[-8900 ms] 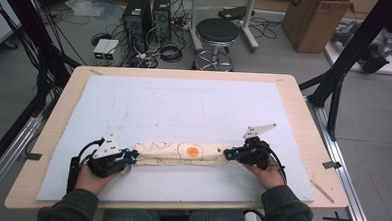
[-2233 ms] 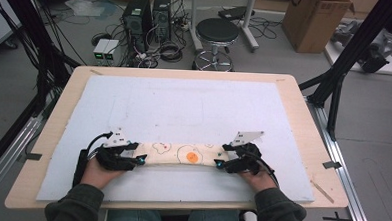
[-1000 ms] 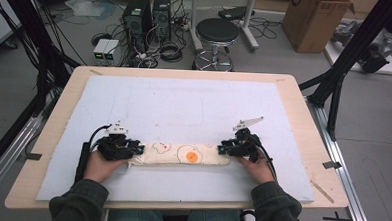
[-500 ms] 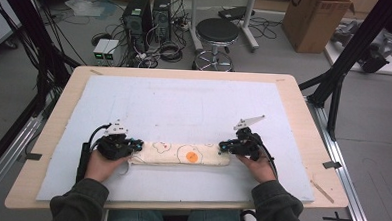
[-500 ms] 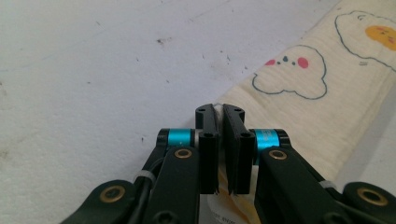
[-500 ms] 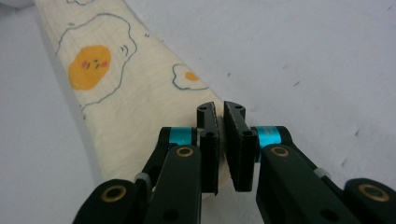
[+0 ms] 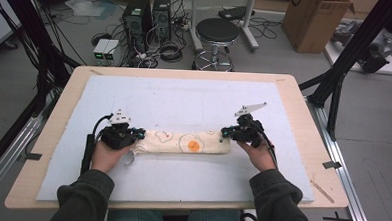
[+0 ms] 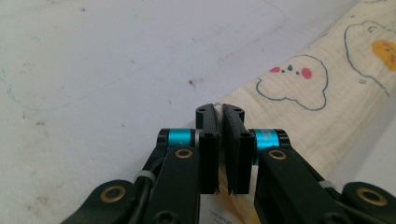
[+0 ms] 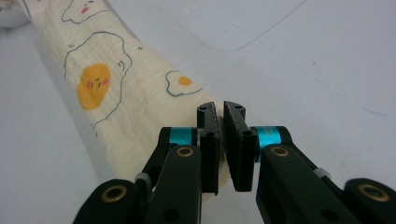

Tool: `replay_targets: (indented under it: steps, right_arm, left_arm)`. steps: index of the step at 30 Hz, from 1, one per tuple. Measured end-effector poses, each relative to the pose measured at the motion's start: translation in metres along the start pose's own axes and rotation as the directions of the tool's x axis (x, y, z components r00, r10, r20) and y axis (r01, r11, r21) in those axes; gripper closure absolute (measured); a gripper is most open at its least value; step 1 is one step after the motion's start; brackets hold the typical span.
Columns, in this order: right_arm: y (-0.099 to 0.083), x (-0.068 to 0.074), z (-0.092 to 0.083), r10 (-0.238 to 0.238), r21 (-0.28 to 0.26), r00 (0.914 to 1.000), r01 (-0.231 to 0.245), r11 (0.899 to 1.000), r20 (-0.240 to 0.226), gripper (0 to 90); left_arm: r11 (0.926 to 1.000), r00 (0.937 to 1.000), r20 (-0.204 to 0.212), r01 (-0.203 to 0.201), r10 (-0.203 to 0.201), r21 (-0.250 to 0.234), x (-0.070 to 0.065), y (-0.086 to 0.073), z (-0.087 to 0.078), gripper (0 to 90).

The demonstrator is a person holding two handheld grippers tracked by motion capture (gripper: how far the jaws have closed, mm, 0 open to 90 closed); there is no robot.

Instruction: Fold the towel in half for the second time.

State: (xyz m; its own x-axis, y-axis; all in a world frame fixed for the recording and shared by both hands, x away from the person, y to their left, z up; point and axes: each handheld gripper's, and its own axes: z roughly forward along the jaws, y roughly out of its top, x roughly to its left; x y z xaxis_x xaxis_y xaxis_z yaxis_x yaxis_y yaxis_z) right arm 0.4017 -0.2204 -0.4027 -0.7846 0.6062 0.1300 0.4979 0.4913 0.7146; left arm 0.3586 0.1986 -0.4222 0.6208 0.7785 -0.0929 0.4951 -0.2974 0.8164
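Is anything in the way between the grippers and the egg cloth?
Nothing visible. The left gripper is shut on one end of the folded egg cloth, and the right gripper is shut on the other end.

Both forearms reach in low and level. The left gripper [image 7: 141, 133] and right gripper [image 7: 223, 133] face each other, fingers [image 8: 208, 140] pinched together.

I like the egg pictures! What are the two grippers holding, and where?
The folded egg-print cloth: left gripper pinches one end, right gripper the other.
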Motion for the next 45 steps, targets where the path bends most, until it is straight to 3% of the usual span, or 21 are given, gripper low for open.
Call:
replay_targets:
  steps: [8,12,20,22,28,32,45]
  right_arm:
    - [0.010,-0.021,0.006,0.036,-0.014,0.9986,-0.035,0.999,0.038,84.7]
    - [0.008,-0.031,0.011,0.063,-0.012,0.9964,-0.063,0.998,0.056,84.7]
    - [0.004,-0.043,0.023,0.090,-0.003,0.9934,-0.090,0.996,0.072,82.5]
    - [0.003,-0.044,0.024,0.098,-0.015,0.9933,-0.097,0.995,0.062,74.1]
    - [0.003,-0.046,0.015,0.131,-0.088,0.9908,-0.127,0.988,0.035,63.4]
    - [0.004,-0.044,0.010,0.144,-0.121,0.9893,-0.140,0.983,0.023,59.0]
    - [0.006,-0.037,-0.001,0.156,-0.144,0.9868,-0.148,0.978,0.044,46.2]
  left_arm:
    - [0.9998,0.9992,-0.035,0.019,-0.019,-0.003,0.009,0.013,0.017,84.7]
    - [0.9984,0.9979,-0.035,0.053,-0.054,-0.019,0.014,0.013,0.024,84.6]
    - [0.9973,0.9969,-0.041,0.066,-0.067,-0.032,0.018,0.010,0.037,82.6]
    - [0.9977,0.9972,-0.044,0.060,-0.061,-0.033,0.019,0.010,0.037,77.6]
    - [0.9957,0.9966,-0.045,0.067,-0.070,-0.064,0.023,0.012,0.027,62.2]
    - [0.9952,0.9970,-0.037,0.064,-0.067,-0.073,0.022,0.014,0.022,59.1]
    - [0.9950,0.9977,-0.022,0.062,-0.063,-0.078,0.017,0.016,0.013,52.6]
